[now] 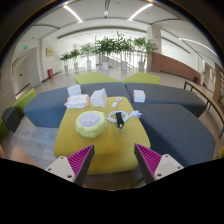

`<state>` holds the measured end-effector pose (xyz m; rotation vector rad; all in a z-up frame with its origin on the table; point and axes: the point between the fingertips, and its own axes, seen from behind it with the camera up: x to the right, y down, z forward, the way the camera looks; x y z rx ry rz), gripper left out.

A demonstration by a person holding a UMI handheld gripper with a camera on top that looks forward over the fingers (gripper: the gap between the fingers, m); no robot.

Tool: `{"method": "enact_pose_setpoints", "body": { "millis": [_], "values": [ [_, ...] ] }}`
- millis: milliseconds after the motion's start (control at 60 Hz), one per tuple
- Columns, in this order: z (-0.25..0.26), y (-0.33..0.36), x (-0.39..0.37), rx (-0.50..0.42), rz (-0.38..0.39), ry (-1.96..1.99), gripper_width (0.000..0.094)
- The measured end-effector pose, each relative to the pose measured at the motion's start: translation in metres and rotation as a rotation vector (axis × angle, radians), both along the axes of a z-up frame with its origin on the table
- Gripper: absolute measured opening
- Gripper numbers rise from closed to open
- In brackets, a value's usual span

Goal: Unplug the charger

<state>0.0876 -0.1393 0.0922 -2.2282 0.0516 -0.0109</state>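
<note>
A yellow table (100, 140) stands just ahead of my gripper (113, 160). On its far half lie a black charger (120, 119) beside a white power strip (128, 116), with a white cable (116, 102) running away behind them. A white coil of cable or tape (88, 123) sits to the left of the charger. My fingers are open, their magenta pads (80, 157) spread wide over the table's near edge, holding nothing. The charger is well beyond the fingertips.
White boxes (77, 97) and a white bag (98, 97) stand at the table's far left, a small white box (139, 96) at the far right. Grey sofas (172, 100) surround the table. Green plants (115, 45) line the back of the hall.
</note>
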Motion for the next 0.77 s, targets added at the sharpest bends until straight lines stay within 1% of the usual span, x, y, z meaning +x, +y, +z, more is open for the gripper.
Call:
{"method": "enact_pose_setpoints", "body": {
  "millis": [83, 133, 233, 283, 367, 583, 717, 767],
  "values": [
    [0.006, -0.025, -0.024, 0.02, 0.032, 0.005, 0.0833],
    [0.008, -0.036, -0.036, 0.032, 0.046, 0.01, 0.0847],
    [0.006, -0.048, -0.047, 0.025, 0.075, -0.011, 0.0843],
    [0.01, -0.051, -0.048, 0.035, 0.076, 0.004, 0.0843],
    [0.014, -0.053, -0.041, 0.051, 0.056, -0.029, 0.0849],
    [0.02, -0.053, -0.039, 0.081, 0.073, -0.04, 0.0852],
    [0.021, -0.055, -0.057, 0.096, 0.082, 0.082, 0.0838],
    [0.022, -0.054, -0.068, 0.102, 0.072, 0.142, 0.084]
  ]
}}
